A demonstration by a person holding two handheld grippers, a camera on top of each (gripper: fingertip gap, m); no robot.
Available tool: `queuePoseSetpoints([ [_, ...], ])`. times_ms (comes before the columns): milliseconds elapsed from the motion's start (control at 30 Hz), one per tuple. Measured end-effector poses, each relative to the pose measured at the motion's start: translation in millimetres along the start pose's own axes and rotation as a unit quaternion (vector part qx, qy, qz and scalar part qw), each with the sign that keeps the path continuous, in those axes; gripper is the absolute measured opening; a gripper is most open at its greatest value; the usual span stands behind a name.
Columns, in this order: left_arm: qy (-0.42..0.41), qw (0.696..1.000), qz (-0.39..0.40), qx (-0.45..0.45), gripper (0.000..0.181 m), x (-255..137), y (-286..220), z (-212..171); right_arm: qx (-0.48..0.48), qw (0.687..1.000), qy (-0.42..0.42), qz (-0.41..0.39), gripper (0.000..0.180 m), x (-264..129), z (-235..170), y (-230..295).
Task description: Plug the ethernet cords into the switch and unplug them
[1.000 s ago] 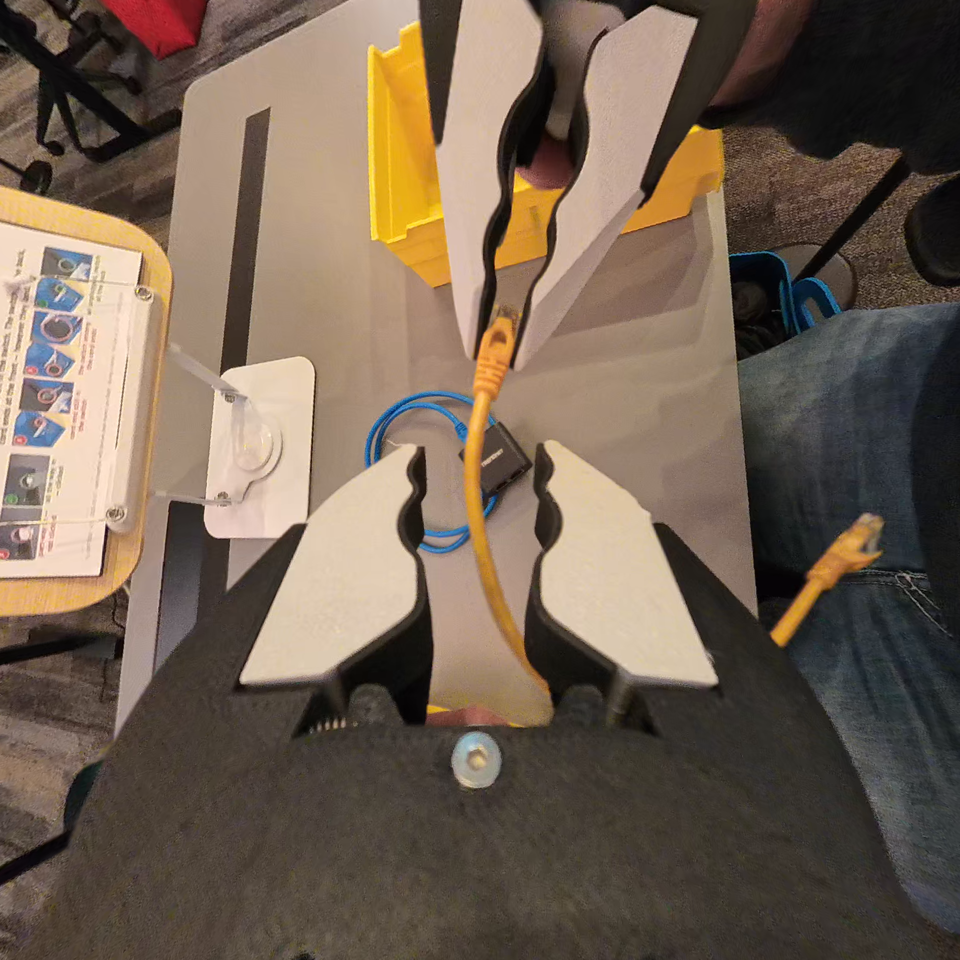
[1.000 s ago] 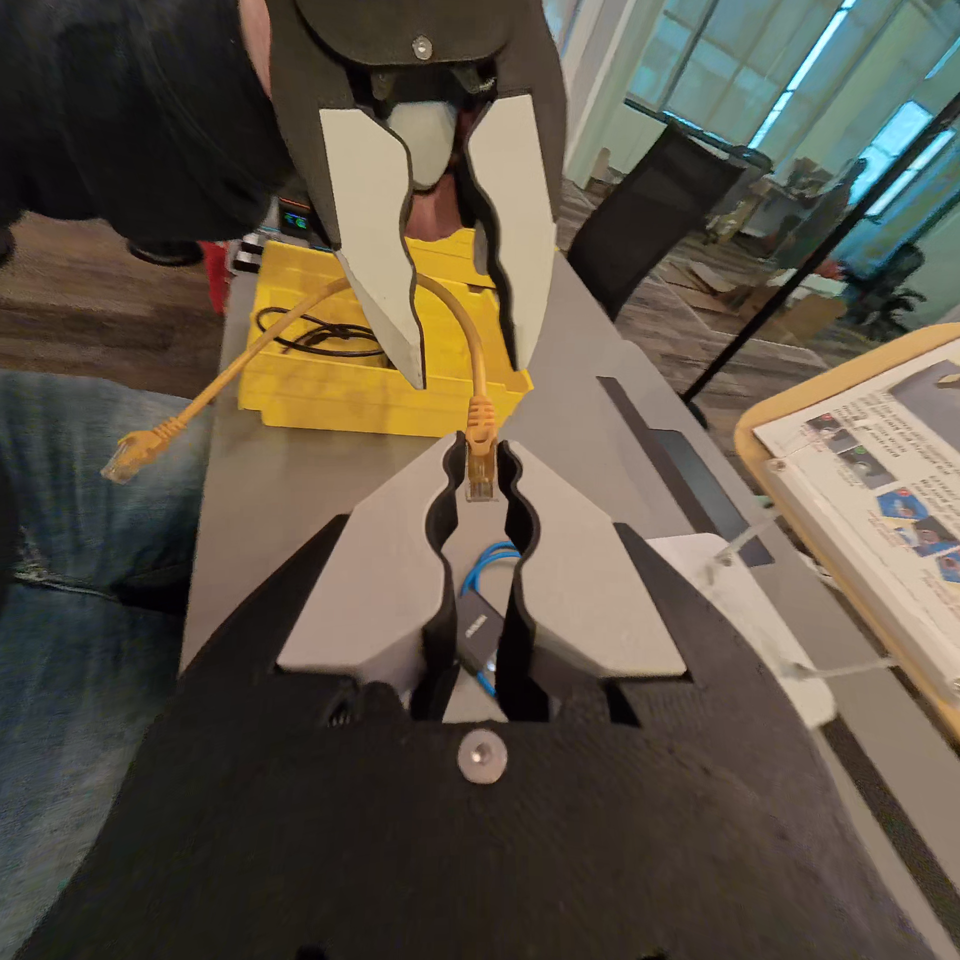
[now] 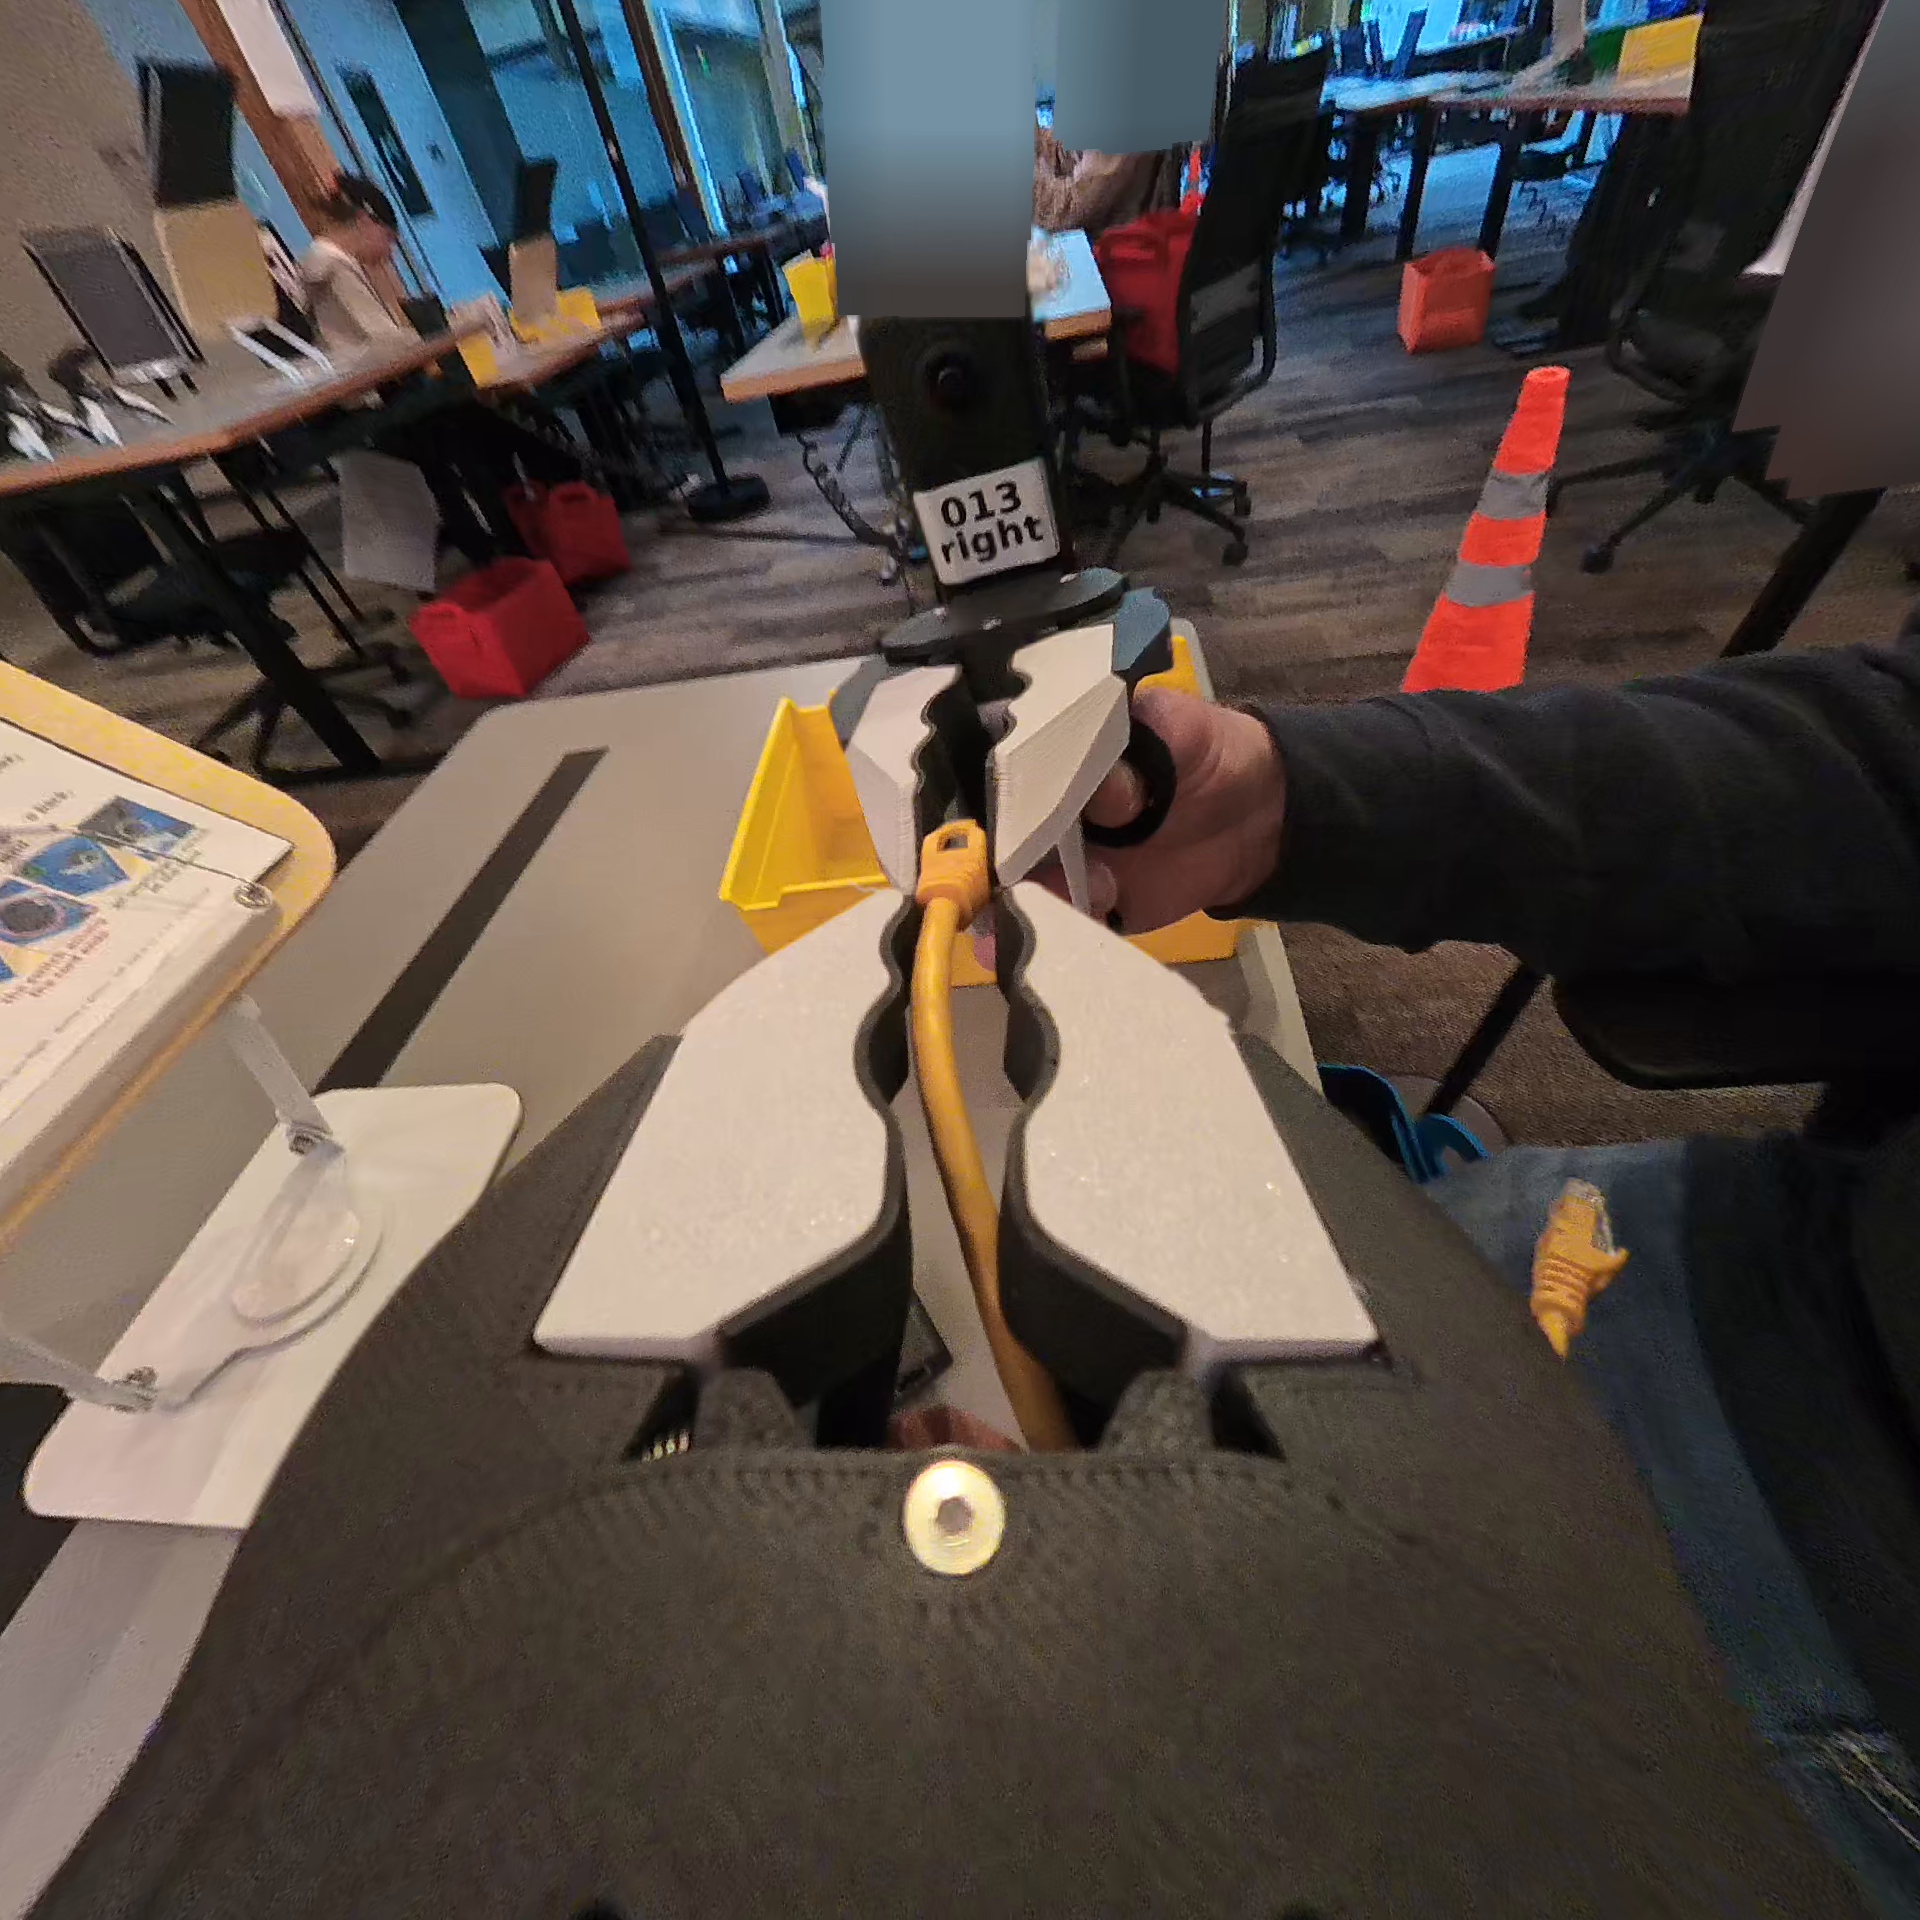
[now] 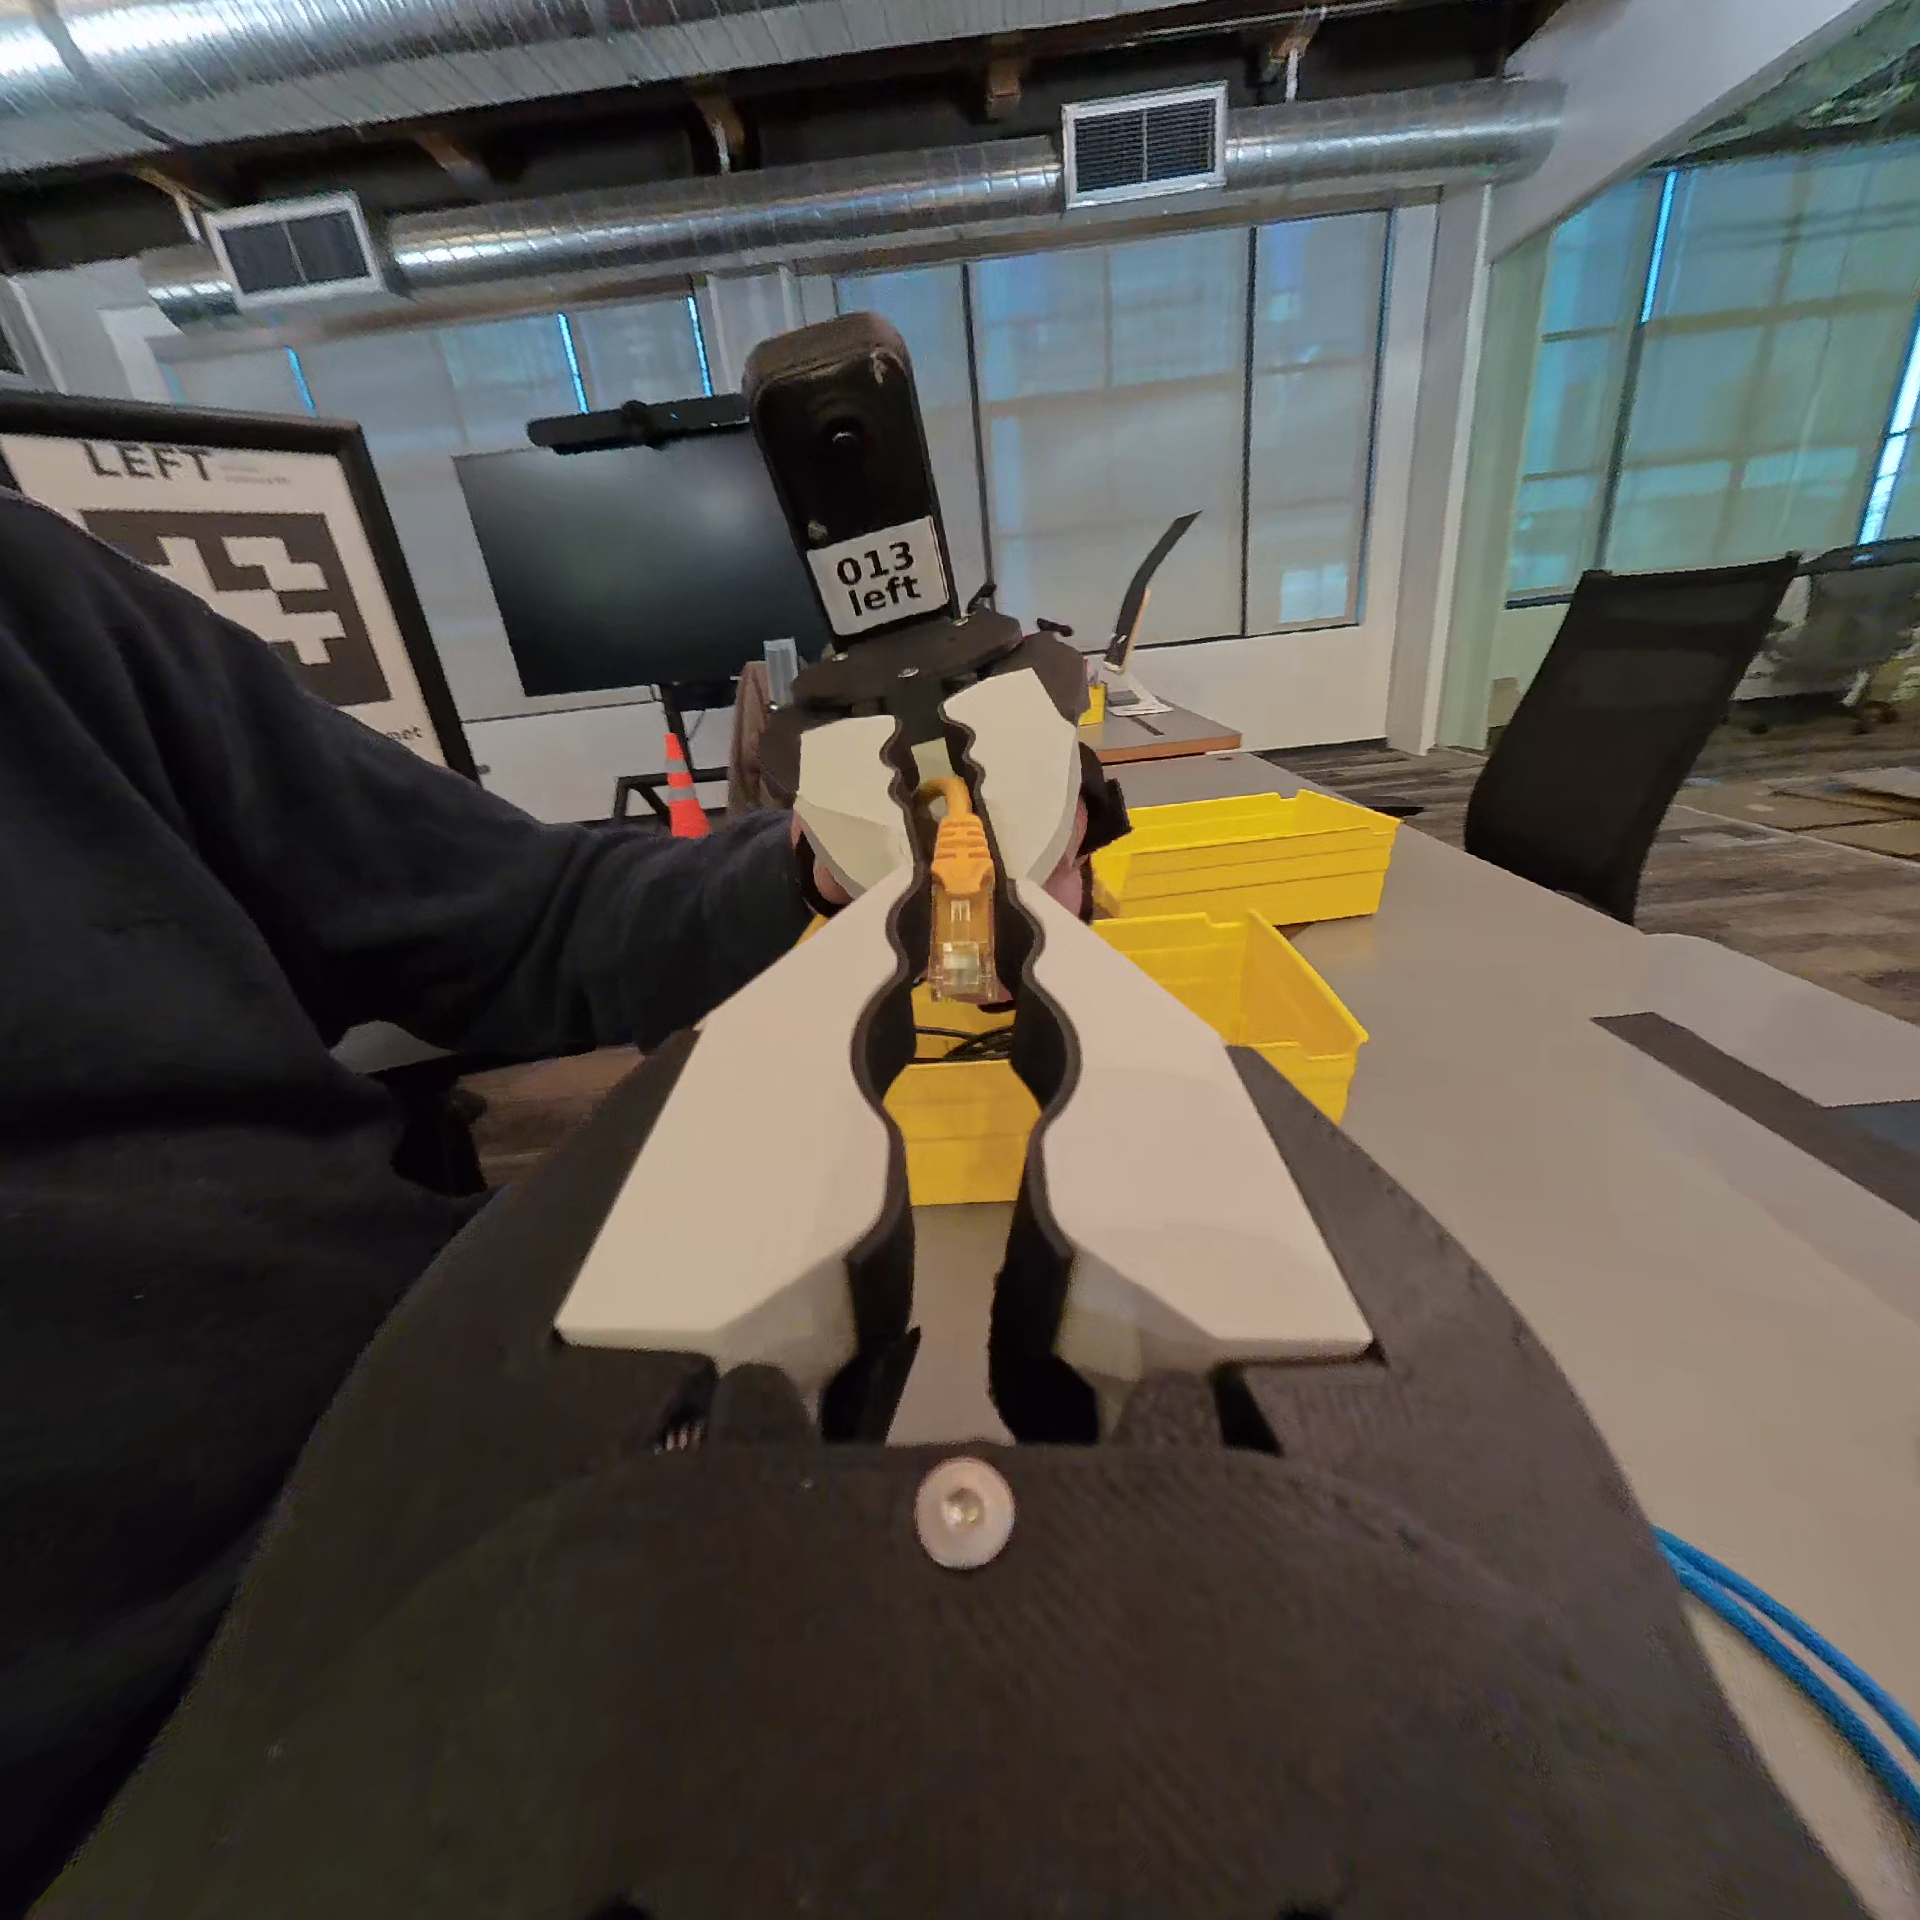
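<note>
Right wrist view shows the right tool [image 4: 961, 961] pinching the orange ethernet plug [image 4: 961, 920] mid-handover with the nearly closed left tool [image 4: 940, 821]; next, carrying it down to the switch

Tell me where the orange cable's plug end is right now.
The orange plug is held up in the air between the tips of the right tongs, centre of the right wrist view, with the left tongs closing around its cable just behind, above the yellow bin.
</note>
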State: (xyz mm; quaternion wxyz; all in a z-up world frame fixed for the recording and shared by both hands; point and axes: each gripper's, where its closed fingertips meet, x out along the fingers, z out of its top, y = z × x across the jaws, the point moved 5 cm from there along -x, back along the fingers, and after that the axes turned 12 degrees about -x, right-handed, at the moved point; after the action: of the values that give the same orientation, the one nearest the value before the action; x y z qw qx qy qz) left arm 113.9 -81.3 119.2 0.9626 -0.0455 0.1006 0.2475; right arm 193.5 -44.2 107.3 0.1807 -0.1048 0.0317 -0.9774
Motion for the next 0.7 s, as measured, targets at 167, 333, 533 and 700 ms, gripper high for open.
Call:
queuePoseSetpoints([
  [167,-0.03,1.0,0.002,0.005,0.013,-0.7,-1.8,-1.3,0.022,1.0,-0.016,0.015,0.011,-0.4,-1.0,0.1],
  [333,-0.06,0.997,-0.034,-0.034,0.011,-0.8,-3.8,-3.8,0.02,0.999,-0.021,0.028,0.011,-0.9,-0.7,2.9],
  [533,-0.078,0.986,-0.097,-0.11,0.01,-1.4,-1.5,-6.4,0.0,0.999,-0.012,0.032,0.011,-0.7,-1.7,5.8],
  [700,-0.079,0.985,-0.087,-0.122,0.01,0.6,0.1,-7.9,0.007,0.999,-0.013,0.03,0.011,-2.8,-3.3,3.3],
])
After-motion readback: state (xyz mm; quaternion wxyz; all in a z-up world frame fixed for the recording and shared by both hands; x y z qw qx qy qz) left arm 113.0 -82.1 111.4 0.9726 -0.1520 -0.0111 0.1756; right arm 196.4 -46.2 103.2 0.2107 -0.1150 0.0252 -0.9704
